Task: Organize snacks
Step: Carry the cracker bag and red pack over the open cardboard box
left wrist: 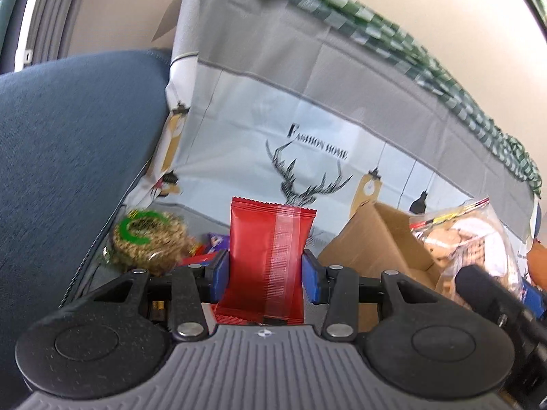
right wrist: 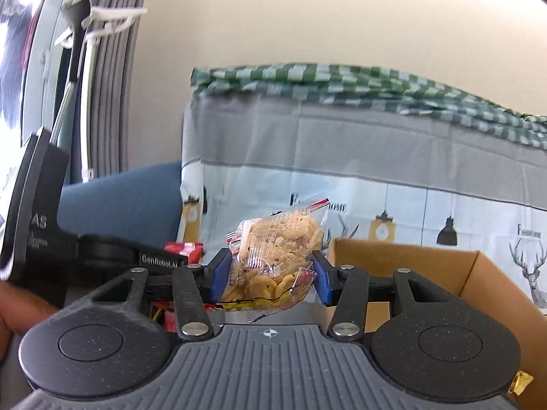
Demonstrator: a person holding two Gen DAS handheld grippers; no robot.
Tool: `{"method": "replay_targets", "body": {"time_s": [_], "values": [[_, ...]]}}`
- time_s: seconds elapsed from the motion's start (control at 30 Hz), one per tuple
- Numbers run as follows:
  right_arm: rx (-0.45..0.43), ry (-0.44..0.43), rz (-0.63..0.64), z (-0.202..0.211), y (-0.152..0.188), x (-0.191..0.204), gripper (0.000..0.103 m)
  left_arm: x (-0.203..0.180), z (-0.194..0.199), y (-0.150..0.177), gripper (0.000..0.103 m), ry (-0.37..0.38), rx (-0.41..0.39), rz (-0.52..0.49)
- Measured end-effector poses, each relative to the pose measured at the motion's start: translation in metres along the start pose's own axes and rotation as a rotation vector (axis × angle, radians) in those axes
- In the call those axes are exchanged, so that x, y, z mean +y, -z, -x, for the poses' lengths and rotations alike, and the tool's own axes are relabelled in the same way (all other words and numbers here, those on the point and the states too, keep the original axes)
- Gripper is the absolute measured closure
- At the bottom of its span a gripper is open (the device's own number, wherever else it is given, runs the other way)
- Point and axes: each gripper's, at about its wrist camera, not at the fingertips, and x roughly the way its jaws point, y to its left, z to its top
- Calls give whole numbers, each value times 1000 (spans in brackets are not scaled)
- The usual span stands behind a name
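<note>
My left gripper (left wrist: 265, 270) is shut on a red snack packet (left wrist: 270, 256) and holds it upright above the surface. My right gripper (right wrist: 270, 275) is shut on a clear bag of small biscuits (right wrist: 277, 256), held up to the left of an open cardboard box (right wrist: 427, 273). In the left wrist view the same box (left wrist: 376, 239) lies to the right, with the biscuit bag (left wrist: 468, 239) and right gripper over it. The red packet's top (right wrist: 186, 250) shows behind the left gripper in the right wrist view.
A round wrapped snack with a green label (left wrist: 150, 239) and small red and purple packets (left wrist: 212, 246) lie at the left. A blue cushion (left wrist: 68, 153) stands at the left. A printed cloth-covered backrest (left wrist: 307, 119) rises behind. A small yellow wrapper (right wrist: 521, 381) lies low right.
</note>
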Motion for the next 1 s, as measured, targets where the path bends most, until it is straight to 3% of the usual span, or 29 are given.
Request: {"method": "replay_targets", "body": {"time_s": [0.17,0.43,1.0], "values": [[-66,46,-51,7,-8,-16,51,-18,7,0,55,30,-55,-19],[-145,115,-98,17,-14,-41,51,-47,9,1,55,91,-78,-27],[-86,289,-170,15,-4,-123,51,-125,5,19,55,256,-92,-67]]}}
